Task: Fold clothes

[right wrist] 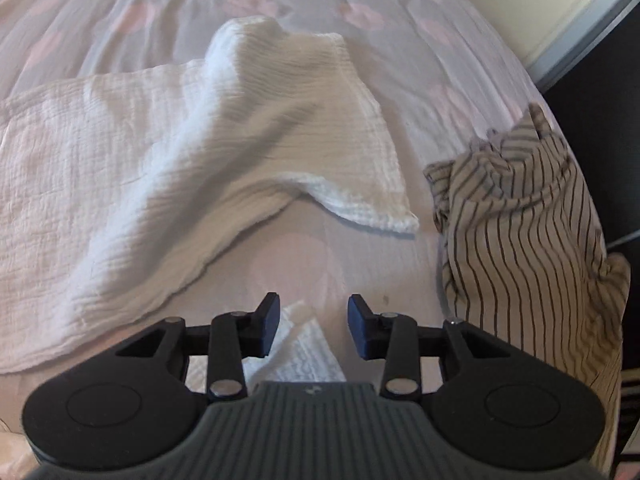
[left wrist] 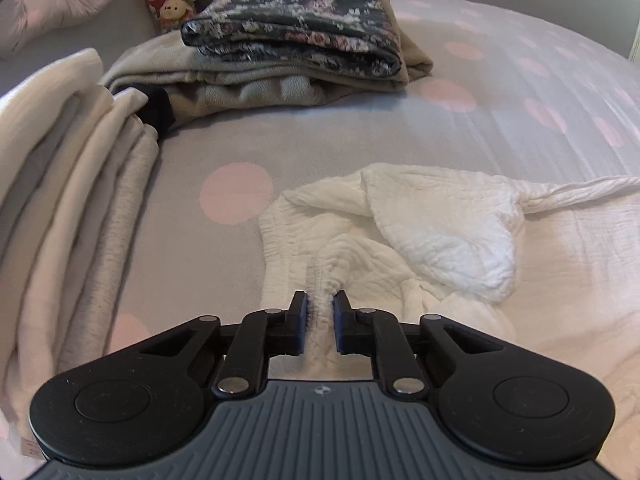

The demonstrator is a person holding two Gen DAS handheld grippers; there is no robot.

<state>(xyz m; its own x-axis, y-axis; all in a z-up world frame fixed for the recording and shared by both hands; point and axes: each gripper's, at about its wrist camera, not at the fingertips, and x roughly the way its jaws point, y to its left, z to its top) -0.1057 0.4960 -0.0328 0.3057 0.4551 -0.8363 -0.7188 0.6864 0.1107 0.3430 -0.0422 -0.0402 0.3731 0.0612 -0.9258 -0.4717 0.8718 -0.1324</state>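
A white crinkled garment (left wrist: 420,224) lies on the bed. My left gripper (left wrist: 321,307) is shut on its gathered elastic edge, and the cloth bunches between the pads. A white drawstring (left wrist: 580,190) trails off to the right. In the right wrist view the same white garment (right wrist: 180,152) spreads flat across the bed, with one corner folded up at the back. My right gripper (right wrist: 313,312) is open just above the bedspread; a small white piece of cloth (right wrist: 300,344) lies beneath and between its fingers, not pinched.
The grey bedspread with pink dots (left wrist: 236,192) covers the bed. A folded floral garment (left wrist: 296,28) sits on a beige pile (left wrist: 248,80) at the back. Cream folded clothes (left wrist: 68,184) lie at the left. A crumpled striped shirt (right wrist: 528,224) lies at the right bed edge.
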